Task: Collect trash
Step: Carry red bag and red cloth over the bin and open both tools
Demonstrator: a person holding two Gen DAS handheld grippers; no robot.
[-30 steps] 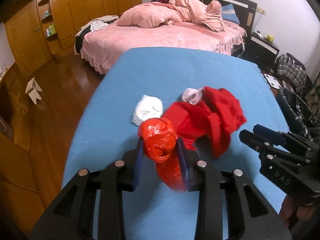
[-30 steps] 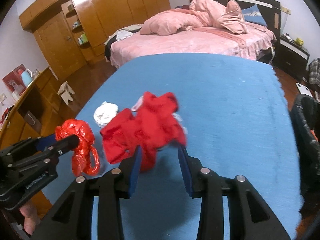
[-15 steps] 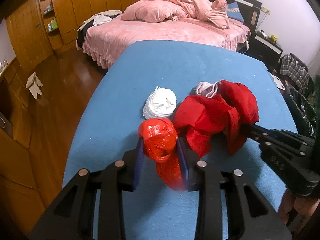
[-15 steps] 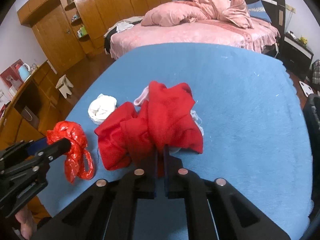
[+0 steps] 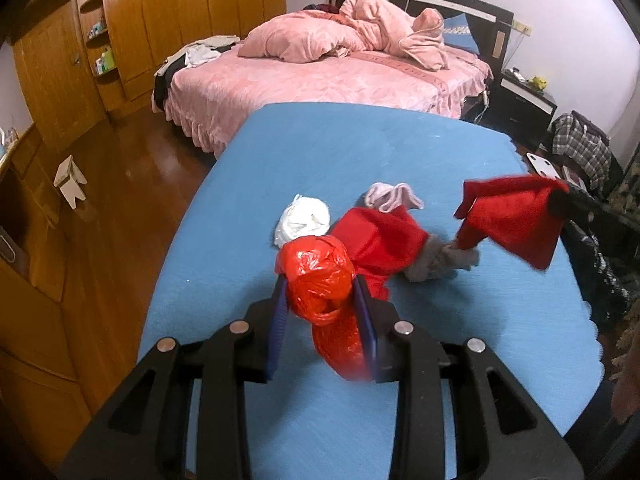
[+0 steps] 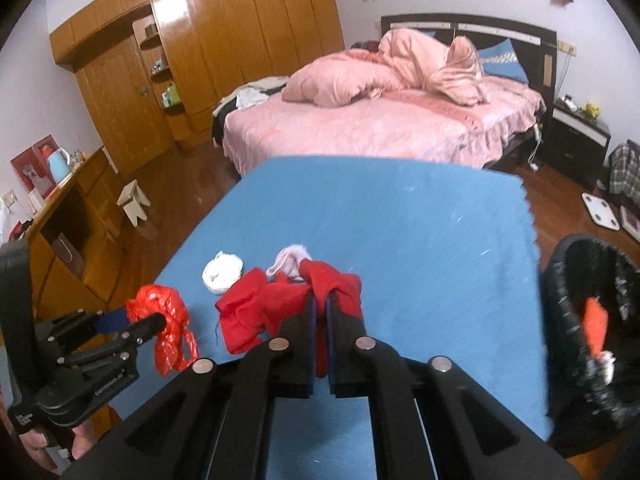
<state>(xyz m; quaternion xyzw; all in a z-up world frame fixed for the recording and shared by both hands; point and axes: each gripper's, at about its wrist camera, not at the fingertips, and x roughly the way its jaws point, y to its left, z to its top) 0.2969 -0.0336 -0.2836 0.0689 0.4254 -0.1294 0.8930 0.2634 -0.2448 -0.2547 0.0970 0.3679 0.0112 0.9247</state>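
Observation:
My left gripper (image 5: 322,294) is shut on a crumpled red plastic bag (image 5: 320,276) and holds it above the blue table (image 5: 360,152); the bag also shows in the right wrist view (image 6: 170,328). My right gripper (image 6: 320,300) is shut on a red cloth (image 6: 288,304) and lifts it off the table; the lifted part shows in the left wrist view (image 5: 512,212). A white paper wad (image 5: 302,220), a pink cloth (image 5: 390,196) and a grey cloth (image 5: 440,262) lie on the table.
A black trash bag (image 6: 588,336) with an orange scrap inside hangs open at the table's right edge. A pink bed (image 6: 380,120) stands beyond the table. Wooden wardrobes (image 6: 200,48) and a small stool (image 6: 136,200) are on the left.
My right gripper closed on the red cloth and lifted it up and to the right, uncovering a grey cloth. My left gripper kept holding the red bag.

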